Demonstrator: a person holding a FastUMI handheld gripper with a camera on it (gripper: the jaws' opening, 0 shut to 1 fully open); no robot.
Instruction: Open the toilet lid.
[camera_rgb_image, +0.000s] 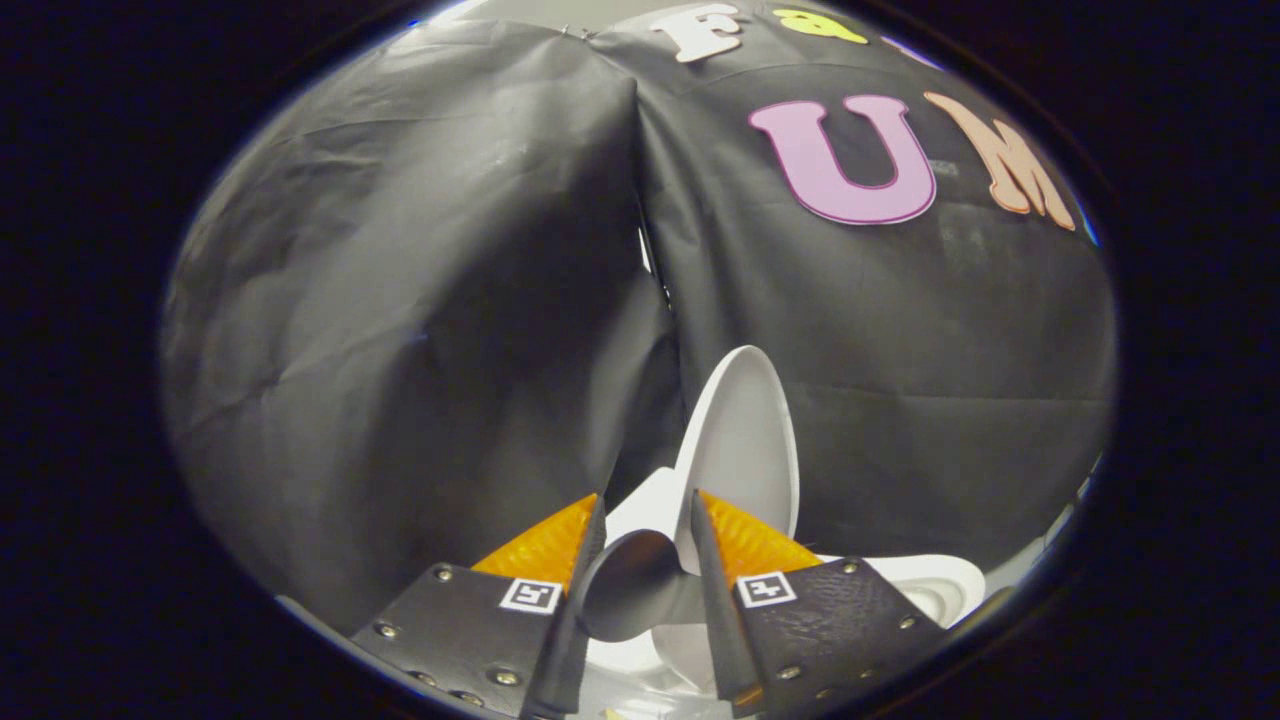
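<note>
The white toilet lid stands raised, nearly upright and seen almost edge-on, just ahead of my fingers against the black cloth wall. Its near part, grey in shadow, runs down into the gap between my two fingers and touches both. My gripper is shut on this near rim of the lid. A white part of the toilet shows behind the fingertips, left of the lid. The white seat and bowl rim lie low beyond the right finger.
The black cloth wall hangs close behind the toilet, with a fold or seam straight above the lid. A pale strip of floor or wall shows at the far right.
</note>
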